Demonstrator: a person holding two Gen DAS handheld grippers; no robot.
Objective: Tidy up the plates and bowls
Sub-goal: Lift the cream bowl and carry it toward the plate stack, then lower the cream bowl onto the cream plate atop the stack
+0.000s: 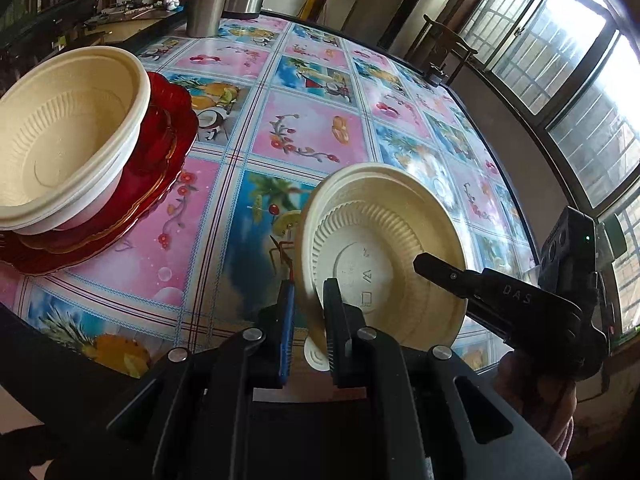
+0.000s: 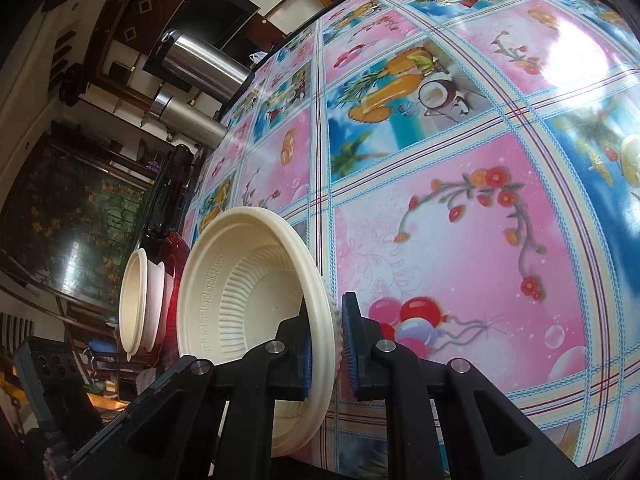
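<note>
The left hand-held gripper [image 1: 308, 316] pinches the rim of a ribbed cream bowl [image 1: 384, 252], tilted above the bench [image 1: 312, 136]. The right hand-held gripper [image 2: 326, 356] clamps the same bowl's rim, beside stacked bowls [image 1: 60, 140] on a glossy scalloped red plate [image 1: 160, 168].

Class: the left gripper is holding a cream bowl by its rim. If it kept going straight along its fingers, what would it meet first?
Most likely the patterned tablecloth; beyond the held bowl nothing stands in that line. The red plate lies off left. Depth is uncertain.
</note>
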